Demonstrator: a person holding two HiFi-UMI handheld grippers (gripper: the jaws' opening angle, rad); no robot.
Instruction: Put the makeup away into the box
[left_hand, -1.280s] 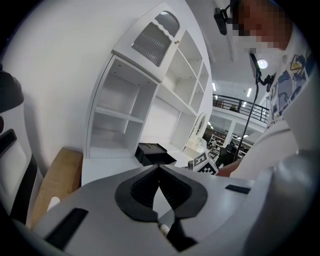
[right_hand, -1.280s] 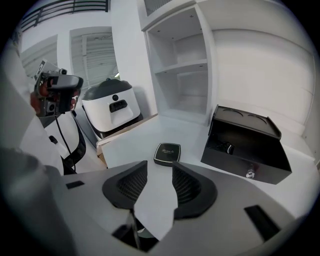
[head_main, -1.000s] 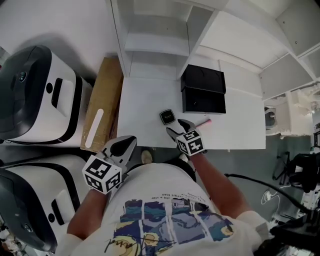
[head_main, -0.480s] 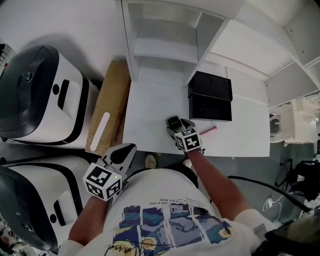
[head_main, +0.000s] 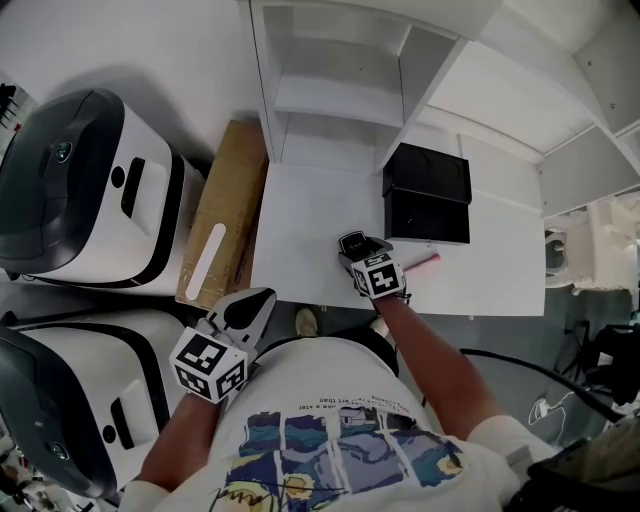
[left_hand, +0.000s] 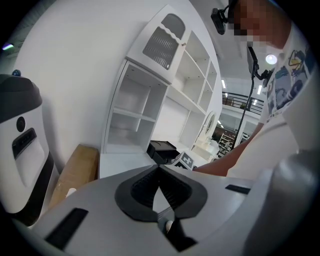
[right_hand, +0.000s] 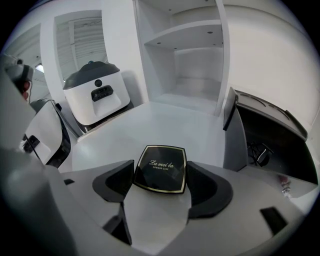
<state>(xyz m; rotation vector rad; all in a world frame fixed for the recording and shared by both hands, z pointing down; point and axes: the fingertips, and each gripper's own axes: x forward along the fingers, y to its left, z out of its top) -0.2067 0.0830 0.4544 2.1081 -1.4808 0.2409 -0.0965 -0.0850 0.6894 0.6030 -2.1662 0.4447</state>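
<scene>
Straddling the black compact (right_hand: 161, 167) on the white tabletop (head_main: 300, 215), the right tongs (right_hand: 160, 184) stand wide open. Their jaws have just been opening, with a pad on either side of the case and neither seeming to press it. The left tongs (left_hand: 159, 170) are closed on nothing and held at the near edge, off the tabletop. The black box (head_main: 428, 195) sits open at the far right, near the compact but apart from it.

Risks, biggest thing first: the box looks light, so a carried case that knocks its front wall could shove it back. The compact is flat, smooth and low. Jaws closing too high would likely ride over its rim and skid it, or pinch a corner so it swivels and drops on the lift. The slim pink stick (head_main: 422, 263), just right of the tongs, could be nudged off the near edge.

Counted: two white machines (head_main: 85, 190) at left, one tabletop, one brown carton (head_main: 225, 215), one box, two tongs, one compact, one pink stick.
</scene>
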